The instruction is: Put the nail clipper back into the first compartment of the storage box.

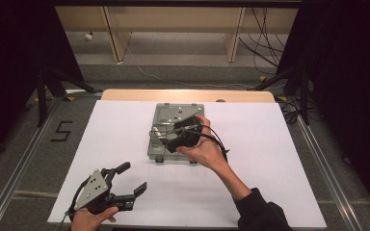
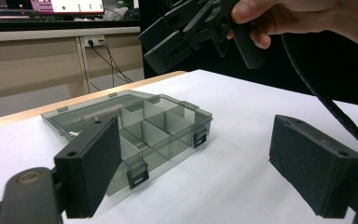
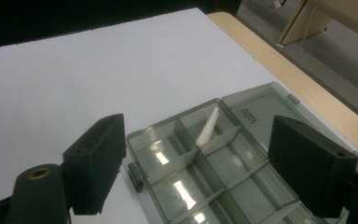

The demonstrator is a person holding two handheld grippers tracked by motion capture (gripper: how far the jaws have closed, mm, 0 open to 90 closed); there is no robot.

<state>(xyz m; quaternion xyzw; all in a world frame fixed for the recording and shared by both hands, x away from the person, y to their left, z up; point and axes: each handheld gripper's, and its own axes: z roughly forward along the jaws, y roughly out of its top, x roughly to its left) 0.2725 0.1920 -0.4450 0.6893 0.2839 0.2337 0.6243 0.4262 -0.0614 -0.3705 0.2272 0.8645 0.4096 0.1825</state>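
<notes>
My right gripper (image 1: pixel 166 140) hovers with jaws spread and empty over the open compartment box (image 1: pixel 173 115) at the desk's (image 1: pixel 279 159) middle. The white strip (image 3: pixel 208 127) leans at 12 o'clock between them, long axis pointing away. My left gripper (image 1: pixel 131 179) idles wide open at 7 o'clock.

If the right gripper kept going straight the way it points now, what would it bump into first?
Most likely the open clear compartment box: the right gripper hangs over it, fingers open and aimed down at its dividers. A small white piece lies just ahead, though depth is hard to judge.
</notes>
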